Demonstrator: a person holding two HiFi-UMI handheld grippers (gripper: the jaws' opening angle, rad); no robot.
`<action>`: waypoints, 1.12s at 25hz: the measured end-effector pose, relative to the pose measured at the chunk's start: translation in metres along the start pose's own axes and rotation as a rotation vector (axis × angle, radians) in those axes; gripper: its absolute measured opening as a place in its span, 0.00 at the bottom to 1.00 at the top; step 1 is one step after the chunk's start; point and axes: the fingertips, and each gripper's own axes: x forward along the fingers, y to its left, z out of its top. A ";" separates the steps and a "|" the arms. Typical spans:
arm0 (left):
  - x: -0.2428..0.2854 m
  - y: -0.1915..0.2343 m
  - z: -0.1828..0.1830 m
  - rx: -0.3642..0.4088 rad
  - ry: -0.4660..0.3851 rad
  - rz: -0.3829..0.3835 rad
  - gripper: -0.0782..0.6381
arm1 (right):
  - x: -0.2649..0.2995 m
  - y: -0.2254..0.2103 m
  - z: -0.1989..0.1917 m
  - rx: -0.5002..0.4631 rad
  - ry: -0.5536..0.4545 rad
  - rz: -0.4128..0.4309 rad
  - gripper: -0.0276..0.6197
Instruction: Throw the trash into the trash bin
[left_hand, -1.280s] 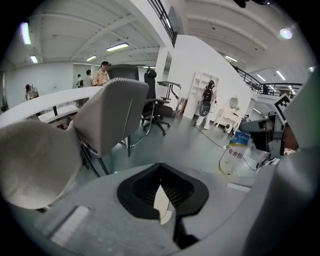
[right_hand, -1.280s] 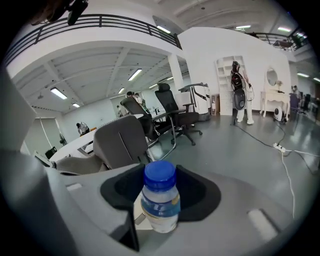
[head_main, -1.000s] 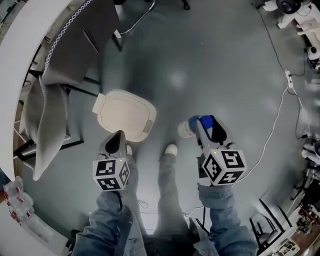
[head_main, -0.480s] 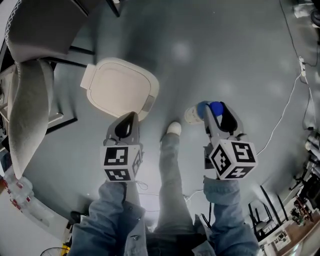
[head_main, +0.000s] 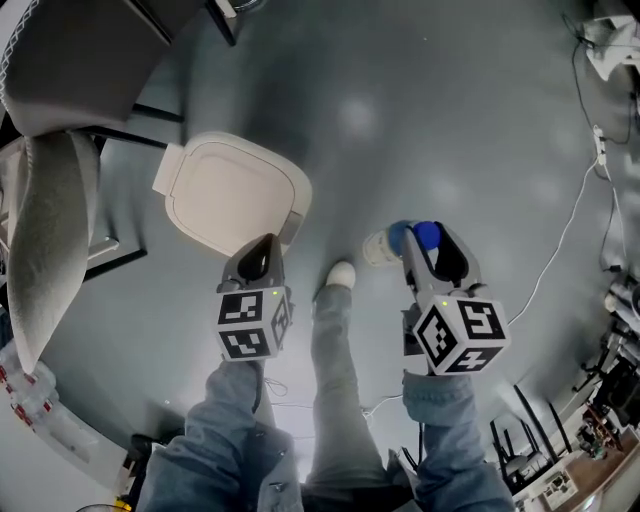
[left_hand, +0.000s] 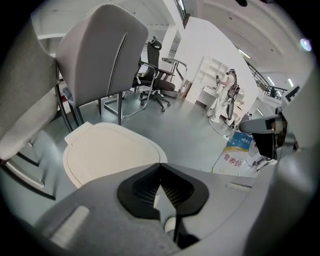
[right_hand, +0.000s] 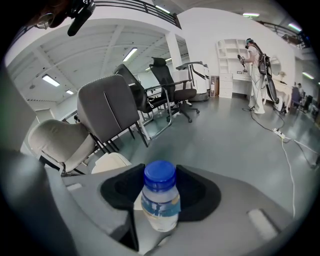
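Faded blue denim sleeves (head_main: 228, 425) cover both arms, with matching jeans (head_main: 335, 385) and a white shoe (head_main: 341, 273). The left tool (head_main: 258, 252) and right tool (head_main: 427, 243) are grey moulded plastic with black ribbed pads (left_hand: 137, 192), each topped by a white cube (head_main: 252, 322) bearing black square markers.

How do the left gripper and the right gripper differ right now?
The right gripper is clamped on a blue-capped bottle; the left gripper is shut and empty. In the head view the left gripper's tip overlaps the near edge of the closed trash bin; the right gripper is over bare floor, apart from it. Both point forward and down.
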 end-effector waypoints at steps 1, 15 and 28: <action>0.004 0.000 -0.003 -0.008 0.012 -0.002 0.12 | 0.000 -0.001 -0.001 0.000 0.003 -0.001 0.35; 0.042 -0.012 -0.040 -0.007 0.122 0.046 0.12 | 0.004 -0.030 -0.007 0.002 0.035 -0.024 0.35; 0.057 -0.010 -0.054 -0.013 0.136 0.169 0.12 | 0.007 -0.049 -0.016 0.021 0.053 -0.032 0.35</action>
